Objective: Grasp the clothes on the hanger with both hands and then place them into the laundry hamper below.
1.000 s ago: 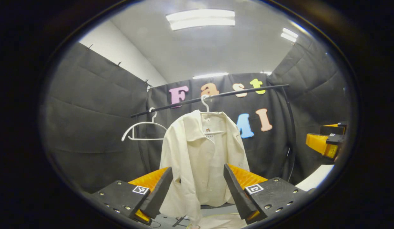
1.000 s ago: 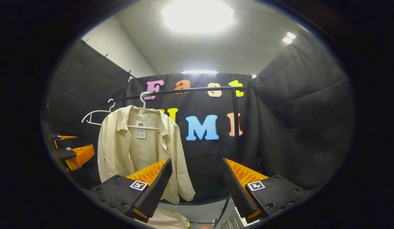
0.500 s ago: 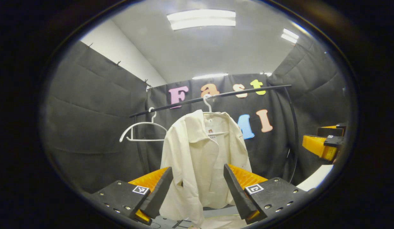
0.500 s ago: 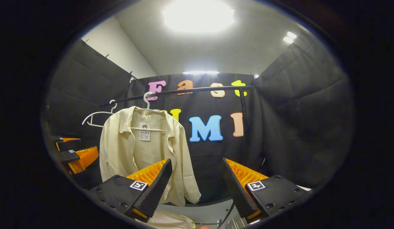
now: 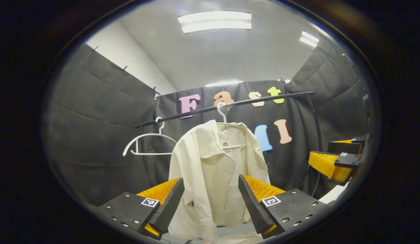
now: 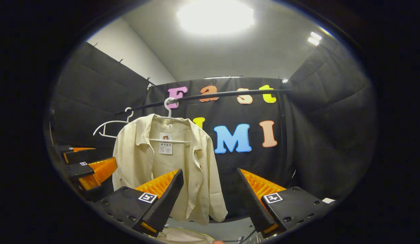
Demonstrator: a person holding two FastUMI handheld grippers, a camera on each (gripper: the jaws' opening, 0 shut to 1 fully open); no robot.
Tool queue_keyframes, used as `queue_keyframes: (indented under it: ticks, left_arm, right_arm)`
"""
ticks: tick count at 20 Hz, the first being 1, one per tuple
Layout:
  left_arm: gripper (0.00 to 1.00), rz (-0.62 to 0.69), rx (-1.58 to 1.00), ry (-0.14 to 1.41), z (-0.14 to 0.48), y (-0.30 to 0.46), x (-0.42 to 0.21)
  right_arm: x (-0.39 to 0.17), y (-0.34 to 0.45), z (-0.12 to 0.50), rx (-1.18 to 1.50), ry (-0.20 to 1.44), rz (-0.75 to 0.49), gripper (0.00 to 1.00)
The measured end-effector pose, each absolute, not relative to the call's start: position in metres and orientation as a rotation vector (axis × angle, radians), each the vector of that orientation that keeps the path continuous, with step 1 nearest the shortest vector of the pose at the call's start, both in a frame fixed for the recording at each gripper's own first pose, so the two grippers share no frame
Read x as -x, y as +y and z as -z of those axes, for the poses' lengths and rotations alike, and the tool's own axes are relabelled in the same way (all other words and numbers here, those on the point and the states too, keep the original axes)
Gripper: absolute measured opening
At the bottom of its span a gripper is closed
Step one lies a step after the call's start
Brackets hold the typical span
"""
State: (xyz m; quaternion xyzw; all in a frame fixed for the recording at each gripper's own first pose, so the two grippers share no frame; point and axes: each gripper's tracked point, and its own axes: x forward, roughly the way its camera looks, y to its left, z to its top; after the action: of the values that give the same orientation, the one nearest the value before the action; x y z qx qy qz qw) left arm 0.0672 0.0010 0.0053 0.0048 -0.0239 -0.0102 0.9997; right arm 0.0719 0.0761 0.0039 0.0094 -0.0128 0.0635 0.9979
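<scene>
Both tongs gaped wide and empty, the left gripper and right gripper facing the cream shirt on its hanger, apparently lined up to grab it.

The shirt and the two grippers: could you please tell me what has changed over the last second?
Both grippers have edged closer to the shirt, which looms larger in both views. The right gripper has swung left, bringing the shirt nearer its centre. Nothing was grasped: both grippers stay open, the left gripper included. The shirt still hangs on its hanger beside the empty hanger.
</scene>
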Motion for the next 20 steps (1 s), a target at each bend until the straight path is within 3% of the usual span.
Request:
queue_keyframes:
  ticks: [20]
  left_arm:
    - [0.94,-0.157,-0.072,0.002,0.029,-0.033,-0.201]
  right_arm:
    - [-0.229,0.121,0.031,-0.087,0.014,-0.399,0.98]
